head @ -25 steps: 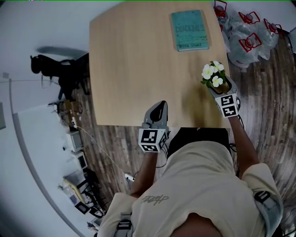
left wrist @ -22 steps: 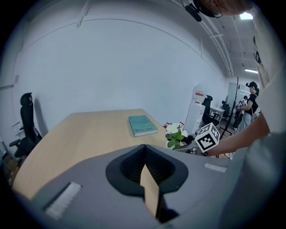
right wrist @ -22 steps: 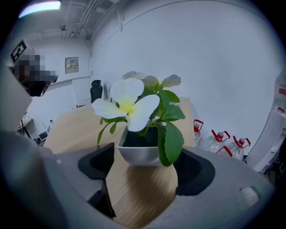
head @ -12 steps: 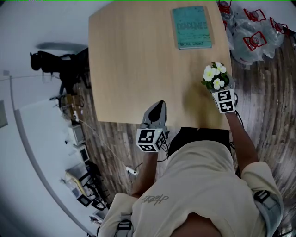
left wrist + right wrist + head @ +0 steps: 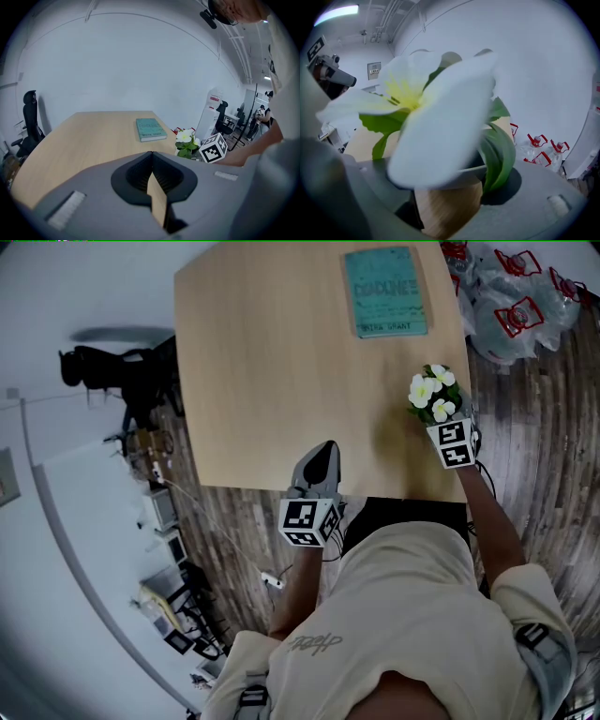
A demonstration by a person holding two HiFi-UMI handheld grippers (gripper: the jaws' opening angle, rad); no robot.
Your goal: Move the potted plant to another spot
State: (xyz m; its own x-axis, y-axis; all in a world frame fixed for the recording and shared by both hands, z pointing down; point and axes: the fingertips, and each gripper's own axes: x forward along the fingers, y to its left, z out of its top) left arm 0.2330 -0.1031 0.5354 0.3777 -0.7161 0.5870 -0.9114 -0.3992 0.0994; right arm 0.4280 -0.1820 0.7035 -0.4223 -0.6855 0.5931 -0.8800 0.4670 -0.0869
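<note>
Since the right gripper (image 5: 449, 206) has just been closing its jaws, they now sit against both sides of the potted plant (image 5: 430, 393), whose pot fills the gap between them. I judge the grasp about done; the lift and carry remain, for the pot stands near the right edge of the tabletop (image 5: 272, 362). The left gripper (image 5: 317, 465), jaws together and empty, hovers at the near edge.

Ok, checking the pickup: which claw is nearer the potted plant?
Right. The right claw has the potted plant between its jaws, which have just been closing on it; the left claw is away by the table edge.
</note>
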